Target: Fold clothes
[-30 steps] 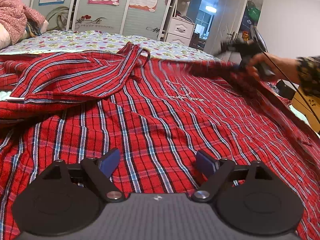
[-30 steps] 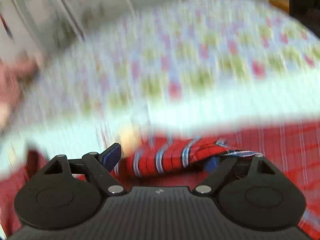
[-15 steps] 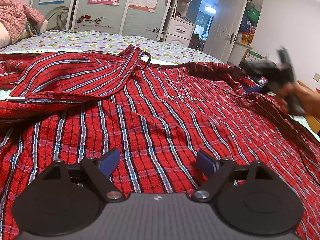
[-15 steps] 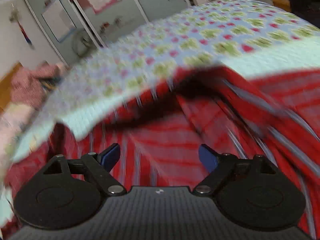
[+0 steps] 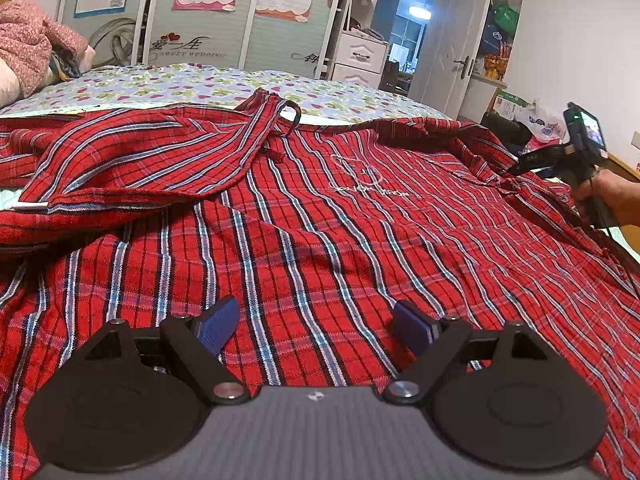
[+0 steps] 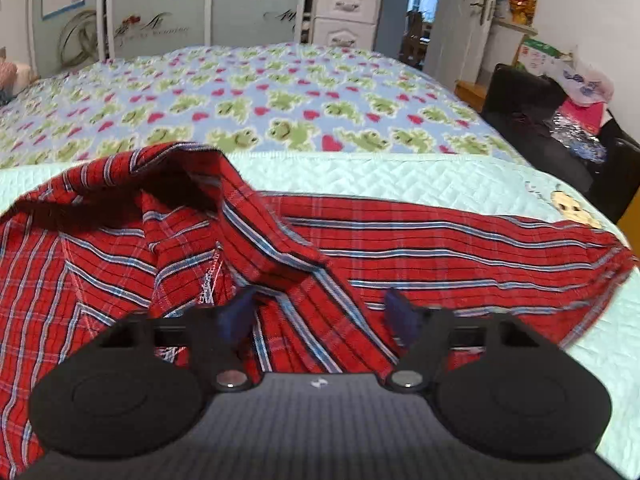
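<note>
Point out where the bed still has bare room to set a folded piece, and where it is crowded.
Free: the frog-print bedspread beyond the red plaid garment, toward the wardrobe; also the pale quilted strip along its far edge. Crowded: the near side, covered by plaid, and the pink bedding at far left.

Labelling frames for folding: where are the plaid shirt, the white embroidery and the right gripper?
plaid shirt point(image 5: 304, 240), left wrist view, back panel.
white embroidery point(image 5: 366, 182), left wrist view, middle.
right gripper point(image 6: 320, 314), right wrist view, between fingertips.

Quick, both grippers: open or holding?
Left gripper: open, empty, over the red plaid shirt.
Right gripper: open, holding nothing, at the shirt's sleeve.
</note>
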`<state>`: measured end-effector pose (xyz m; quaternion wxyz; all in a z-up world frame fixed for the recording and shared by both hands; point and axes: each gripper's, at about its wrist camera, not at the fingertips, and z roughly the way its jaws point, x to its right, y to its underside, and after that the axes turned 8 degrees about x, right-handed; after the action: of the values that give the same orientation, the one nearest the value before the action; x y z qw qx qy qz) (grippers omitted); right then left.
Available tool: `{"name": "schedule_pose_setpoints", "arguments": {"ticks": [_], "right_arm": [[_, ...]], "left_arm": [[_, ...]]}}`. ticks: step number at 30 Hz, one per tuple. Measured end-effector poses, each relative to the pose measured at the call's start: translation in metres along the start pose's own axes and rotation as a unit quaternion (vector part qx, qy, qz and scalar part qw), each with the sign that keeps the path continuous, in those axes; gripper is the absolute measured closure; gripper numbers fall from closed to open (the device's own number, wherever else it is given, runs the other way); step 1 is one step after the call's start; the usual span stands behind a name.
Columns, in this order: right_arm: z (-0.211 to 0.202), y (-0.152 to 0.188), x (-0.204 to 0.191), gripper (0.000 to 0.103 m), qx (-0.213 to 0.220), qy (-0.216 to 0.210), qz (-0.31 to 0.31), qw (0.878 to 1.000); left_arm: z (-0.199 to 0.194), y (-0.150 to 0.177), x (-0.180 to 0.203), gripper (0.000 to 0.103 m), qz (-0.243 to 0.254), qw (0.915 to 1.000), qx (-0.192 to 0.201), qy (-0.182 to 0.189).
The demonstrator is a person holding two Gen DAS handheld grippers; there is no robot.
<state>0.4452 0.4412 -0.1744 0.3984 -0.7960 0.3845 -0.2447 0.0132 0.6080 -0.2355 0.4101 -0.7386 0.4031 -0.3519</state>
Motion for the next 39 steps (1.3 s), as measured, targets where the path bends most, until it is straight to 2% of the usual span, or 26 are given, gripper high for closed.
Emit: {"name": "schedule_pose_setpoints", "arguments": {"ticks": [1,2,7,10,12,15,17,19,22,24,25,26,27,28,31,34,38,39], "right_arm": [[0.004,-0.002,-0.001,0.073,-0.007,0.000,-0.004,1.000],[0.005,-0.005,-0.001,0.083,-0.006,0.001,-0.004,1.000],[-0.012,-0.035,0.012,0.085,0.051,0.010,0.022,0.998],[-0.002,-0.042,0.025,0.084,0.031,0.011,0.022,0.999],[0.002,-0.039,0.031,0.083,0.011,0.011,0.029,0.999],[-0.007,-0.029,0.034,0.080,0.017,0.011,0.050,0.999],[-0.011,-0.021,0.034,0.071,0.015,0.009,0.063,0.998],[-0.008,-0.012,0.032,0.051,0.006,0.013,0.049,0.999],[-0.003,0.001,0.030,0.044,-0.005,0.043,0.007,0.999],[0.000,0.005,0.030,0.044,-0.013,0.049,-0.005,0.999],[0.002,0.006,0.031,0.052,-0.018,0.048,-0.008,0.999],[0.002,0.007,0.030,0.065,-0.023,0.043,-0.009,0.999],[0.000,0.006,0.027,0.095,-0.024,0.035,-0.008,0.999],[-0.003,0.004,0.022,0.099,-0.021,0.030,-0.009,0.999],[-0.026,-0.003,0.008,0.099,0.003,0.004,-0.002,1.000],[-0.057,-0.011,0.001,0.099,0.031,-0.030,0.045,0.998],[-0.095,-0.021,-0.012,0.098,0.044,-0.115,0.117,0.985],[-0.101,-0.022,-0.021,0.098,0.040,-0.145,0.119,0.981]], "left_arm": [[0.000,0.000,0.000,0.016,0.000,1.0000,0.000,0.000],[0.000,0.000,0.000,0.016,0.001,1.0000,0.000,-0.001],[0.001,0.001,0.001,0.016,0.003,1.0000,0.000,-0.002],[0.000,0.001,0.001,0.016,0.003,1.0000,0.000,-0.002],[0.001,0.001,0.002,0.016,0.004,1.0000,0.000,-0.003],[0.001,0.001,0.002,0.016,0.004,1.0000,0.000,-0.003],[0.001,0.000,0.001,0.016,0.003,1.0000,0.000,-0.002],[0.001,0.000,0.001,0.016,0.003,1.0000,0.000,-0.002],[0.001,0.000,0.002,0.016,0.001,1.0000,0.000,-0.001],[0.001,0.000,0.001,0.016,0.001,1.0000,0.000,-0.001],[0.001,0.001,0.001,0.016,0.001,1.0000,0.000,-0.001],[0.000,0.001,0.001,0.016,0.000,1.0000,0.001,-0.001],[0.000,0.001,0.001,0.016,0.000,1.0000,0.001,-0.001],[0.000,0.000,0.001,0.016,0.000,1.0000,0.001,-0.001],[0.000,0.000,0.000,0.016,-0.002,1.0000,0.001,0.000],[0.000,0.000,0.000,0.016,-0.004,1.0000,0.002,0.002],[-0.001,0.000,0.000,0.016,-0.004,1.0000,0.002,0.002],[-0.001,0.000,0.000,0.016,-0.003,1.0000,0.002,0.002]]}}
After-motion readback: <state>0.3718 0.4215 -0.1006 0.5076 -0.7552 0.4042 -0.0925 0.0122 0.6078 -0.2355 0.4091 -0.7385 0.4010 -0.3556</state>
